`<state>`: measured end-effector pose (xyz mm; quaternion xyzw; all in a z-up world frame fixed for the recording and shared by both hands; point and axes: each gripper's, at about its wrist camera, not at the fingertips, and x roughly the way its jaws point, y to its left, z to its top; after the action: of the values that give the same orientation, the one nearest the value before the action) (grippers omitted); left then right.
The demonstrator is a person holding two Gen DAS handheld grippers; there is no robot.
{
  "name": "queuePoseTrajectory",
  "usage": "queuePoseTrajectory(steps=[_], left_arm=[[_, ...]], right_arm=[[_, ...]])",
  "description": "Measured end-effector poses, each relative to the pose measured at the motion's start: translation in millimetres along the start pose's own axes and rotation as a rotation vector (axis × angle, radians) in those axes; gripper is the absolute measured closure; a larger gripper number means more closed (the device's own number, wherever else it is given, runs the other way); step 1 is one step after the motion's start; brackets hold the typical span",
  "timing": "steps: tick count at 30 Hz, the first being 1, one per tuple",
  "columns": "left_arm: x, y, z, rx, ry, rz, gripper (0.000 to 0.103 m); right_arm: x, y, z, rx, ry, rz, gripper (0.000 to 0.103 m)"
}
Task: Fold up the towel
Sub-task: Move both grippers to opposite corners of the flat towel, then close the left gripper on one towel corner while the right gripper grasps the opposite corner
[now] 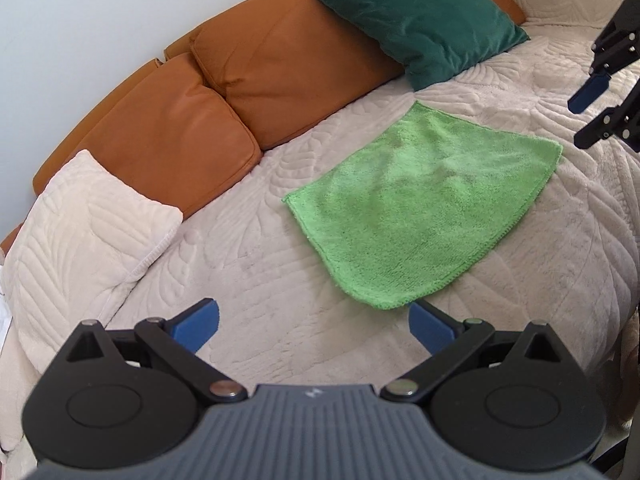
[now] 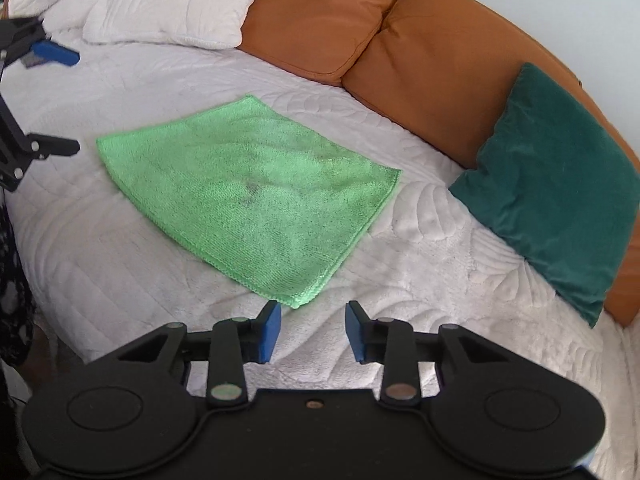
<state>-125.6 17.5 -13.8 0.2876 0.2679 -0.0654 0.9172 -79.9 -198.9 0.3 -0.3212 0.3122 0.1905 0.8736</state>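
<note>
A green microfibre towel (image 1: 424, 200) lies flat and spread out on the cream quilted bed cover (image 1: 240, 248); it also shows in the right wrist view (image 2: 252, 196). My left gripper (image 1: 314, 326) is open and empty, hovering just short of the towel's near corner. My right gripper (image 2: 313, 330) is open and empty, just short of the opposite near corner. Each gripper shows in the other's view: the right one at the right edge (image 1: 592, 112), the left one at the left edge (image 2: 60, 100).
Orange back cushions (image 1: 224, 92) run along the far side of the bed. A dark green velvet pillow (image 1: 424, 20) leans against them, seen also in the right wrist view (image 2: 560, 184). A cream quilted pillow (image 1: 76, 220) lies at the left. The white wall is behind.
</note>
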Motion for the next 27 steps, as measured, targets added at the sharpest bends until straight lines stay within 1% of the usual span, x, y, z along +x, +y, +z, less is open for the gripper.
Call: queuePoseTrajectory(steps=[1, 2, 4, 6, 8, 9, 12, 14, 17, 19, 20, 22, 23, 24, 25, 26, 27], left_arm=[[0.7, -1.7, 0.6, 0.020, 0.005, -0.009, 0.001], [0.2, -3.8, 1.1, 0.042, 0.001, -0.003, 0.001], [-1.1, -7.6, 1.7, 0.088, -0.008, 0.029, 0.002], [-2.1, -13.9, 0.6, 0.144, -0.018, 0.070, 0.006], [-1.7, -19.2, 0.2, 0.207, -0.025, 0.095, 0.015], [-0.9, -23.2, -0.9, 0.241, -0.028, 0.104, 0.018], [1.2, -34.2, -3.7, 0.342, -0.035, 0.123, 0.019], [2.0, -43.4, -7.1, 0.406, -0.039, 0.118, 0.019], [4.7, -50.8, -9.3, 0.456, -0.044, 0.101, 0.019], [7.9, -50.9, -7.7, 0.466, -0.041, 0.087, 0.020], [9.2, -50.6, -6.5, 0.470, -0.039, 0.079, 0.025], [11.9, -50.2, -4.1, 0.478, -0.036, 0.063, 0.030], [13.3, -49.9, -2.9, 0.482, -0.034, 0.055, 0.035], [14.6, -49.8, -1.8, 0.487, -0.032, 0.047, 0.038], [15.8, -50.4, -1.4, 0.496, -0.032, 0.038, 0.043], [17.0, -51.0, -0.9, 0.506, -0.031, 0.030, 0.044], [18.3, -51.5, -0.4, 0.515, -0.031, 0.021, 0.045]], right_arm=[[1.8, 3.0, 0.2, -0.024, 0.003, 0.000, 0.075], [3.3, 5.7, 0.3, -0.045, 0.005, 0.003, 0.075], [4.1, 9.9, 0.2, -0.084, 0.005, 0.010, 0.075], [5.0, 13.2, -0.9, -0.119, 0.003, 0.012, 0.075], [6.1, 15.5, -2.9, -0.150, -0.003, 0.006, 0.078], [6.7, 16.6, -3.9, -0.166, -0.005, 0.004, 0.078], [8.4, 20.0, -7.0, -0.213, -0.013, -0.004, 0.079], [9.6, 22.3, -9.0, -0.245, -0.018, -0.009, 0.079], [11.3, 25.7, -12.1, -0.292, -0.025, -0.017, 0.079], [12.4, 28.0, -14.1, -0.323, -0.031, -0.023, 0.079], [13.7, 31.0, -11.5, -0.331, -0.033, -0.025, 0.079], [16.2, 37.3, -5.4, -0.345, -0.037, -0.031, 0.079], [17.5, 40.5, -2.4, -0.352, -0.039, -0.033, 0.079], [18.0, 40.9, -2.2, -0.355, -0.040, -0.034, 0.079], [18.5, 40.9, -2.2, -0.353, -0.038, -0.030, 0.081], [19.0, 40.3, -1.8, -0.346, -0.035, -0.018, 0.088], [19.7, 39.1, -1.4, -0.335, -0.032, -0.007, 0.090]])
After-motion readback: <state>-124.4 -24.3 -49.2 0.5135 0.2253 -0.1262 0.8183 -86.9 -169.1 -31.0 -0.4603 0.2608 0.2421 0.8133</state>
